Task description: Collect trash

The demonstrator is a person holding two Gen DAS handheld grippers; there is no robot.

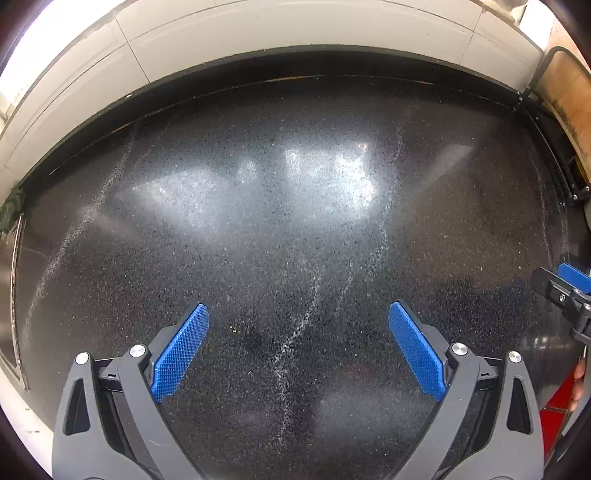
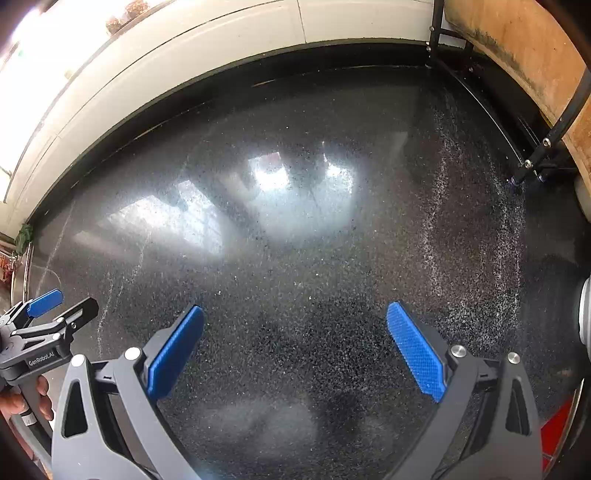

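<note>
My left gripper (image 1: pixel 298 314) is open and empty, held above a glossy black speckled countertop (image 1: pixel 295 229). My right gripper (image 2: pixel 295 315) is open and empty too, above the same countertop (image 2: pixel 295 258). Each gripper shows at the edge of the other's view: the right one (image 1: pixel 569 284) at the right edge of the left wrist view, the left one (image 2: pixel 55 310) at the left edge of the right wrist view. I see no piece of trash in either view, only pale streaks on the stone.
A white tiled wall (image 1: pixel 295 33) runs behind the counter. A black metal rack frame (image 2: pixel 535 155) with a wooden board (image 2: pixel 524 48) stands at the back right. A red object (image 2: pixel 557 424) and a metal rim (image 2: pixel 585 310) show at the right edge. A green cloth (image 1: pixel 11 206) hangs far left.
</note>
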